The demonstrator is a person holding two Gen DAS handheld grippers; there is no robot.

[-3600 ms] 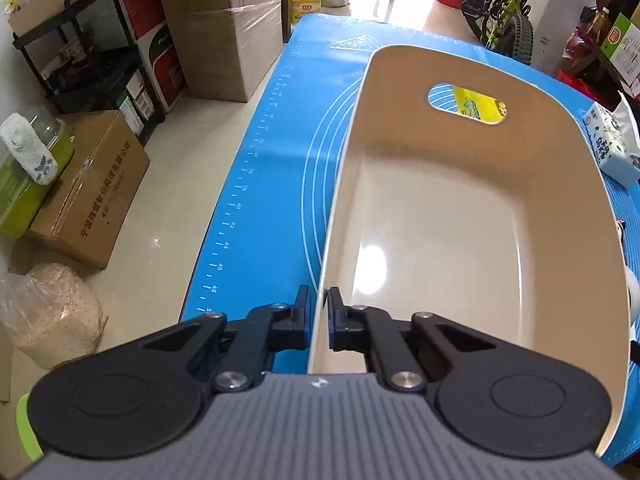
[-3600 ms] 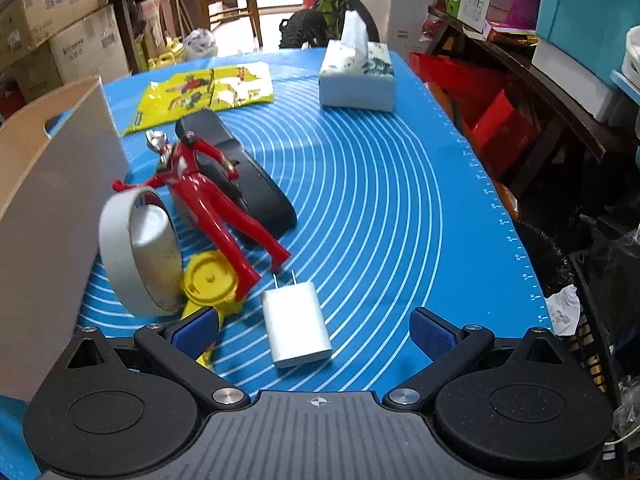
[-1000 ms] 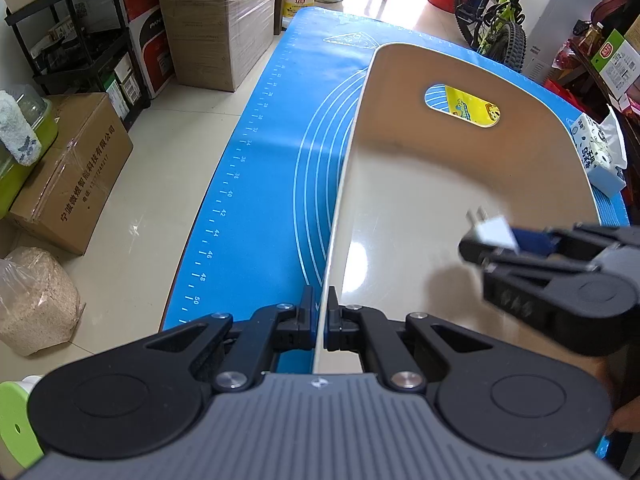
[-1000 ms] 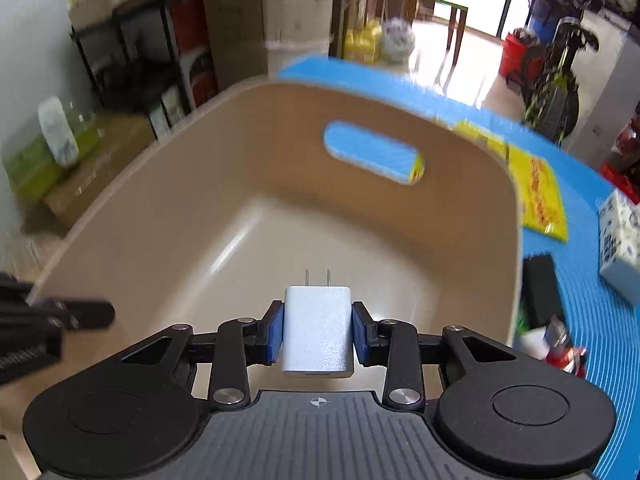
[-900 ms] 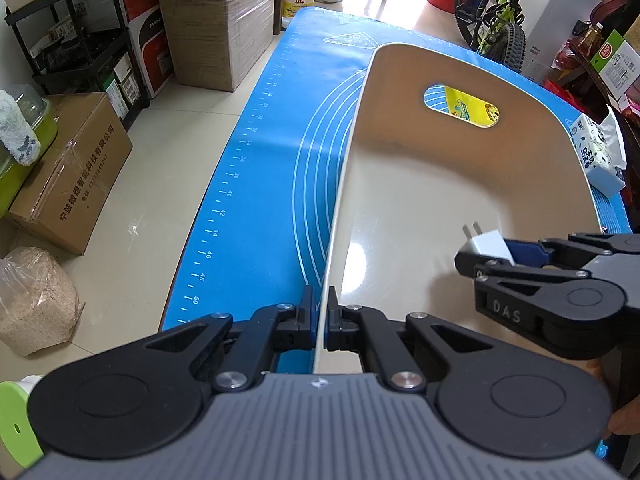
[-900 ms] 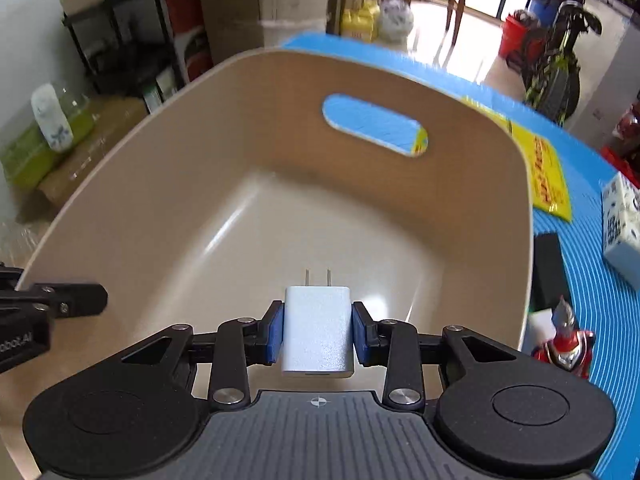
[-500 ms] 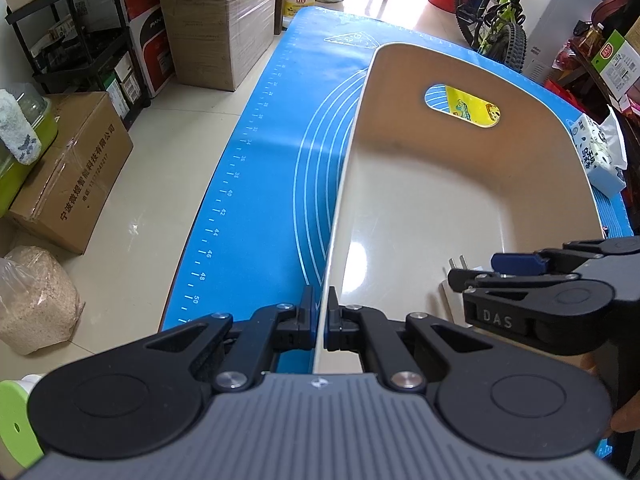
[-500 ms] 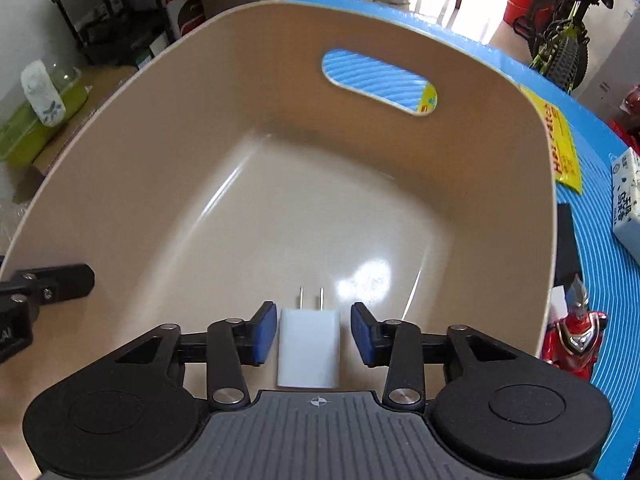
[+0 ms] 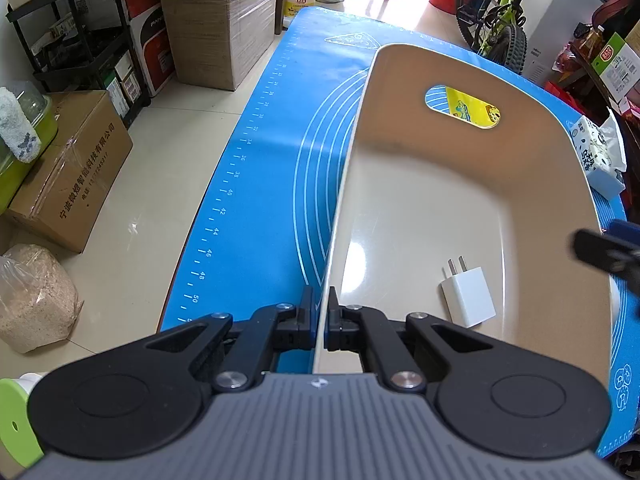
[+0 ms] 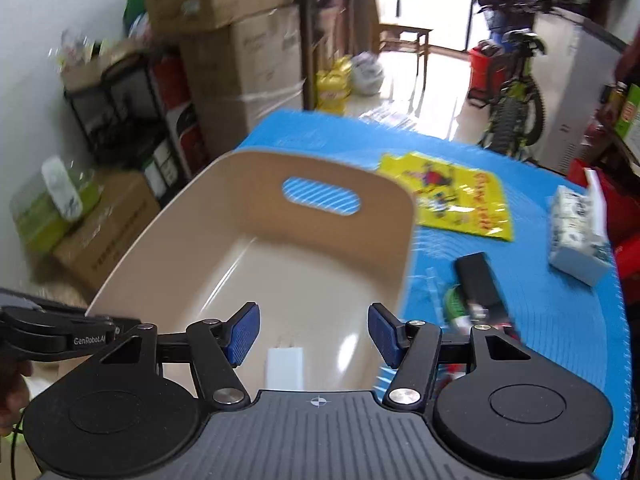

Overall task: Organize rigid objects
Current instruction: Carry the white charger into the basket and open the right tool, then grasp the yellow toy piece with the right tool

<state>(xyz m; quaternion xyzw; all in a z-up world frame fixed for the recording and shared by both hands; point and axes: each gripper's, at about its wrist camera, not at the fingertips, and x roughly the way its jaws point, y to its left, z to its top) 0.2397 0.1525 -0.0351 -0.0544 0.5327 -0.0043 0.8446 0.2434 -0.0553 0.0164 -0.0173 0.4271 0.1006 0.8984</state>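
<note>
Left wrist view: the left gripper point(image 9: 321, 322) stays clamped on the near wall of the beige bin point(image 9: 556, 148). The white USB charger point(image 9: 468, 294), previously gripped, now lies flat on the bin floor. The right gripper point(image 10: 314, 336), jaws opening and empty, has lifted clear.

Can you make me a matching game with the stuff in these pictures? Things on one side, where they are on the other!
Things:
1. white charger
2. left gripper
3. tissue pack
4. right gripper

Places or states:
A. on the blue mat, outside the bin
B. lying on the bin's floor
C. shut on the beige bin wall
D. empty, its fingers opening above the bin

Pairs: 1-B, 2-C, 3-A, 4-D
</note>
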